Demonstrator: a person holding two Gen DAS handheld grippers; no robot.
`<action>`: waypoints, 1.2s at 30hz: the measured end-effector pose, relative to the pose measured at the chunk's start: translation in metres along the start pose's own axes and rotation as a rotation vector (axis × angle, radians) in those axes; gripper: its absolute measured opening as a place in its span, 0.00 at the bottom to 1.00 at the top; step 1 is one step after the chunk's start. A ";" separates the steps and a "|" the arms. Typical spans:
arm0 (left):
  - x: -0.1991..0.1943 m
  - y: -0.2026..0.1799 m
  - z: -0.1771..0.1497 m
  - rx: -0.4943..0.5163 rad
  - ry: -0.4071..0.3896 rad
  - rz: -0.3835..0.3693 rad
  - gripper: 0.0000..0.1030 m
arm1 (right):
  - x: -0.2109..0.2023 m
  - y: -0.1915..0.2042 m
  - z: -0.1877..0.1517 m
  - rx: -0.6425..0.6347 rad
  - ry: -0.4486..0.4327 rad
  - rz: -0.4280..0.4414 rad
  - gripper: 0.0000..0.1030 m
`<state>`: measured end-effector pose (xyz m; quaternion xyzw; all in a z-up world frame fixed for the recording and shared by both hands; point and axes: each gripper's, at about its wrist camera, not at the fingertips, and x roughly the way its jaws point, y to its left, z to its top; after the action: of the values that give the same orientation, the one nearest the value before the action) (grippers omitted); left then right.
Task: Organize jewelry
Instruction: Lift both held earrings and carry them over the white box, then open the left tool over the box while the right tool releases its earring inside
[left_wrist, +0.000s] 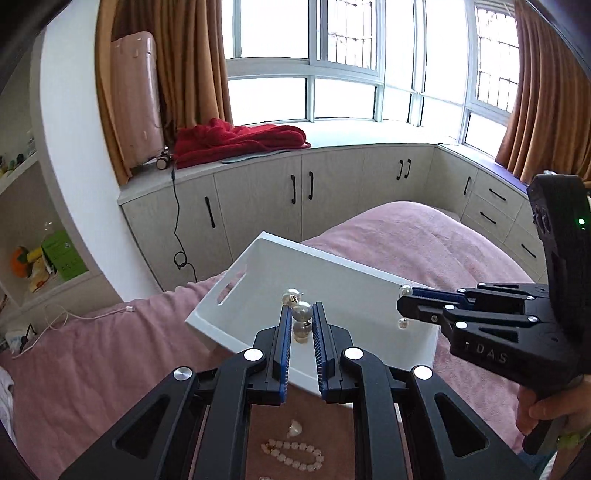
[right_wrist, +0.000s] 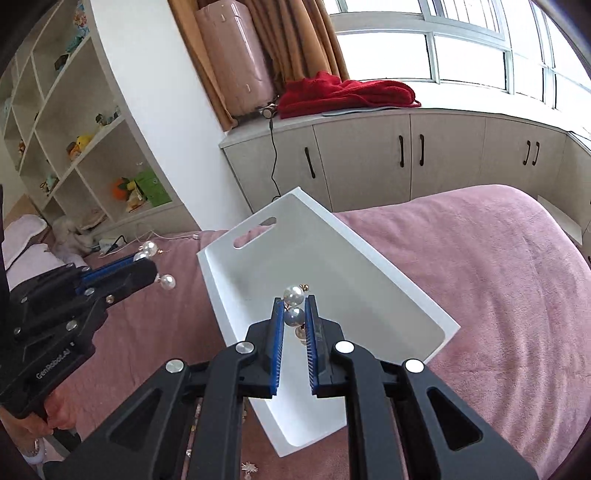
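On my left wrist feed I can read "DAS" in pale raised letters on the black body of the right gripper (left_wrist: 402, 308). On my right wrist feed the left gripper (right_wrist: 153, 264) carries "GenRobot.AI" in white along its housing. The green box (right_wrist: 152, 187) on the shelf has printing, probably a label, but it is too small for me to read.

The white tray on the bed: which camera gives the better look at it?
The right wrist view: the white tray shows nearly whole there, handle slot and bare floor included, only its near end behind the right gripper. The left wrist view shows the tray tilted, its near part covered by both grippers.
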<state>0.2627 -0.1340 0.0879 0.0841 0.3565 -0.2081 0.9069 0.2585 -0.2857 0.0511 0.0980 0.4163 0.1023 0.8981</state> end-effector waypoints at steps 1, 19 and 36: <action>0.011 -0.004 0.002 0.005 0.016 -0.009 0.16 | 0.002 -0.004 -0.002 0.006 0.004 -0.003 0.12; 0.109 -0.007 -0.010 0.008 0.205 0.010 0.40 | 0.023 -0.017 -0.011 -0.003 0.045 -0.034 0.19; 0.039 0.023 -0.024 -0.033 0.133 0.054 0.55 | -0.002 0.023 -0.021 -0.137 -0.014 -0.066 0.66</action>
<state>0.2840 -0.1181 0.0434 0.0925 0.4170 -0.1715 0.8878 0.2386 -0.2621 0.0457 0.0233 0.4052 0.1004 0.9084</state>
